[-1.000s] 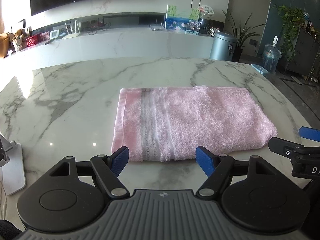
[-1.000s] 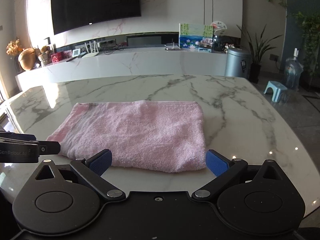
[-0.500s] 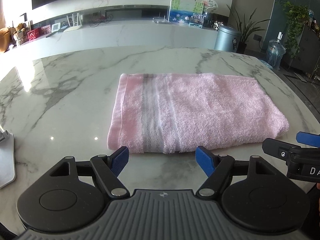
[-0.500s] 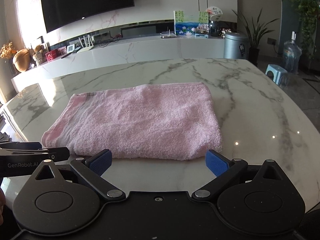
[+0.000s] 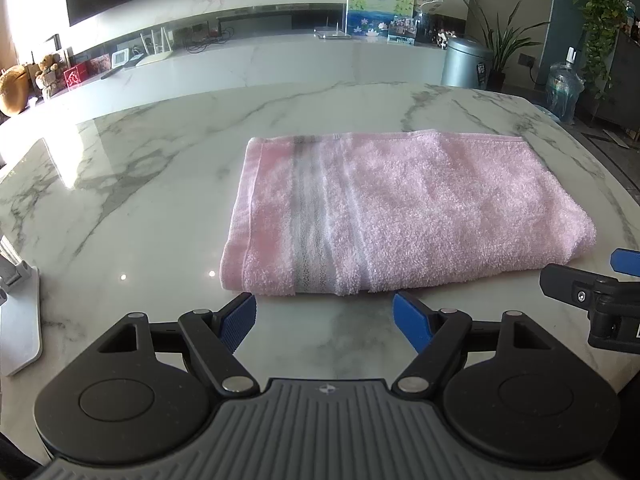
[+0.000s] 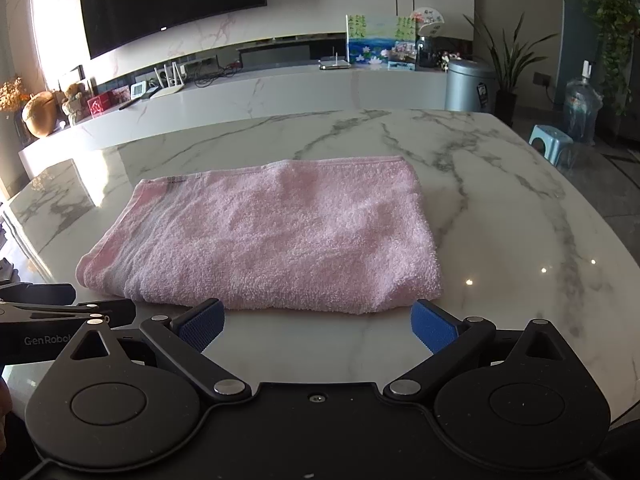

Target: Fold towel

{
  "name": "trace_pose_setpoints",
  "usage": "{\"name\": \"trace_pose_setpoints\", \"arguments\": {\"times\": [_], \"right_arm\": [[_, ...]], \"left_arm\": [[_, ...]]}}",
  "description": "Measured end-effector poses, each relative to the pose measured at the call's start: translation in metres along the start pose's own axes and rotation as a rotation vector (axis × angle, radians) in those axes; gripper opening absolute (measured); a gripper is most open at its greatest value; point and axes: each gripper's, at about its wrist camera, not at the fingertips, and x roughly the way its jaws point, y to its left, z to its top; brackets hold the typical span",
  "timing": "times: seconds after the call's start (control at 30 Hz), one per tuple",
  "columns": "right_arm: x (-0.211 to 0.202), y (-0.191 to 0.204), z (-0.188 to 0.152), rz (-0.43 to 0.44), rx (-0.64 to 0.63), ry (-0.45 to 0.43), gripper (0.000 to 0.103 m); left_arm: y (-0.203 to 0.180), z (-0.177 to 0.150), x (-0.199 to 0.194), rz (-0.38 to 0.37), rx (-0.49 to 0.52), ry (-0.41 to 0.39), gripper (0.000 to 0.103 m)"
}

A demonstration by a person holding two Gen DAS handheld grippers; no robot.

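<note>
On the marble table, the pink towel lies already folded just beyond the left gripper and right gripper, both spread wide and empty, so each should pinch a near corner squarely, lifting together.

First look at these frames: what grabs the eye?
A pink towel, already folded to a rectangle, lies flat mid-way across a white marble table. Just short of its near edge, the left claw and right claw both gape open, touching nothing.
</note>
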Motion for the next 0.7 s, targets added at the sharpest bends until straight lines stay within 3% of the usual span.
{"name": "trace_pose_setpoints", "arguments": {"times": [0.7], "right_arm": [[0.0066, 0.0000, -0.0004, 0.002, -0.002, 0.035, 0.100]], "left_arm": [[-0.0032, -0.0016, 0.0081, 0.001, 0.009, 0.030, 0.075]]}}
